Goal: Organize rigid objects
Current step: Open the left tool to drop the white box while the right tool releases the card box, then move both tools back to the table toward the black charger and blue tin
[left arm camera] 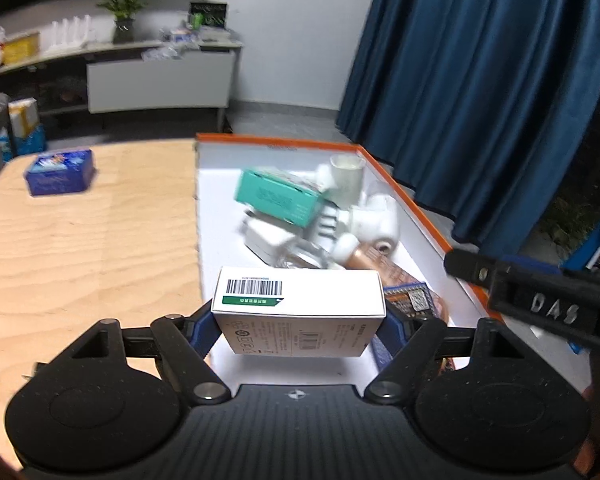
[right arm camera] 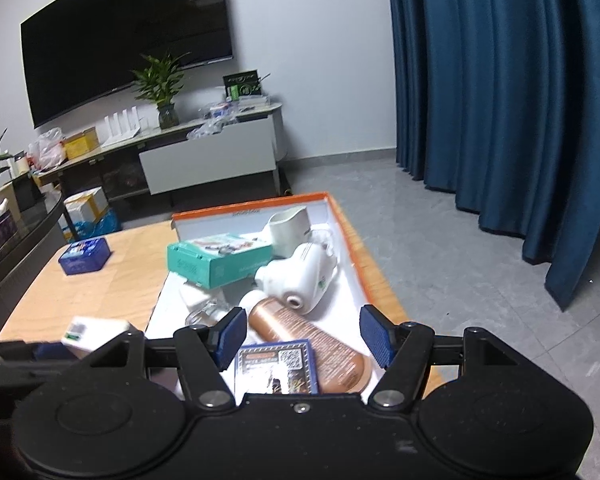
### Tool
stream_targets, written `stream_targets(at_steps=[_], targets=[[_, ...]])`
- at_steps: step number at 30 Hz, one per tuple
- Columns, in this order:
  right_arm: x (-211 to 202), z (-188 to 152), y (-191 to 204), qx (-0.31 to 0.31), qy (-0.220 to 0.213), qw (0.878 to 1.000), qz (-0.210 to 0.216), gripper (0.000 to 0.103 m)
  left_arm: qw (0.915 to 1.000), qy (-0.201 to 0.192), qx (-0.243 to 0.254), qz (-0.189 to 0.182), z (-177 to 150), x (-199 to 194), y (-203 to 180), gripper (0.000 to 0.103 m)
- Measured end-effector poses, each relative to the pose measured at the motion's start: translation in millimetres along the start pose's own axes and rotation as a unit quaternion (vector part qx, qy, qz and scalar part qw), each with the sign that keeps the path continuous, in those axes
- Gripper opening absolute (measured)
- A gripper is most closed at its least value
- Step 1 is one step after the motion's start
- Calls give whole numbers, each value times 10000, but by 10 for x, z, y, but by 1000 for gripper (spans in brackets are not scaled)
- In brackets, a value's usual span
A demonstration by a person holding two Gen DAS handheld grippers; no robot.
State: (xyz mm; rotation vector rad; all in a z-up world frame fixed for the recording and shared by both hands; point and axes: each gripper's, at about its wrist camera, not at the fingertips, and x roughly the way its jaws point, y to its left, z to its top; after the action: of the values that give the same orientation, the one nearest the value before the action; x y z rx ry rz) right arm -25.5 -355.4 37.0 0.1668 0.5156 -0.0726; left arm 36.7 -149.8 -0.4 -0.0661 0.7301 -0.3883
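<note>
Left tongs (left arm camera: 300,320) clamp the white box (left arm camera: 298,304) just over the tray (left arm camera: 420,216)'s near end. Right tongs (right arm camera: 302,338) gape wide and empty above the blue card (right arm camera: 276,366). It looks like mid-placement; next, lower it and release into a bare patch.

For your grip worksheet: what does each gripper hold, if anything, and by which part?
The left gripper clamps the white box by its two short ends. The right gripper holds nothing; its jaws stand open above the orange tray.
</note>
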Motion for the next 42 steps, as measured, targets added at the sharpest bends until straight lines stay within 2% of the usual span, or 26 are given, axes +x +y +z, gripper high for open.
stream_targets(at_steps=[2, 7, 13, 18, 25, 29, 35, 42], targets=[[-37, 12, -4, 3, -45, 10000, 17, 77, 10000, 50, -25, -3, -14, -3, 8, 86], [-98, 36, 73, -86, -82, 9999, 37, 78, 9999, -24, -93, 48, 16, -91, 43, 86], [-211, 79, 183, -150, -199, 9996, 147, 85, 9997, -191, -170, 41, 60, -257, 91, 86], [-276, 129, 269, -78, -209, 9989, 413, 87, 9992, -330, -187, 153, 94, -402, 174, 87], [-296, 129, 509, -308, -175, 9977, 579, 89, 9982, -421, -359, 226, 7, -553, 484, 90], [-277, 85, 669, -412, -64, 9957, 828, 89, 9972, -513, -311, 453, -102, -652, 763, 91], [-175, -64, 965, -796, 158, 9904, 1118, 89, 9950, -378, -510, 773, -277, -652, 1149, 92], [-116, -111, 1074, -957, 236, 9879, 1195, 89, 9974, -139, -63, 704, -354, -372, 1043, 93]])
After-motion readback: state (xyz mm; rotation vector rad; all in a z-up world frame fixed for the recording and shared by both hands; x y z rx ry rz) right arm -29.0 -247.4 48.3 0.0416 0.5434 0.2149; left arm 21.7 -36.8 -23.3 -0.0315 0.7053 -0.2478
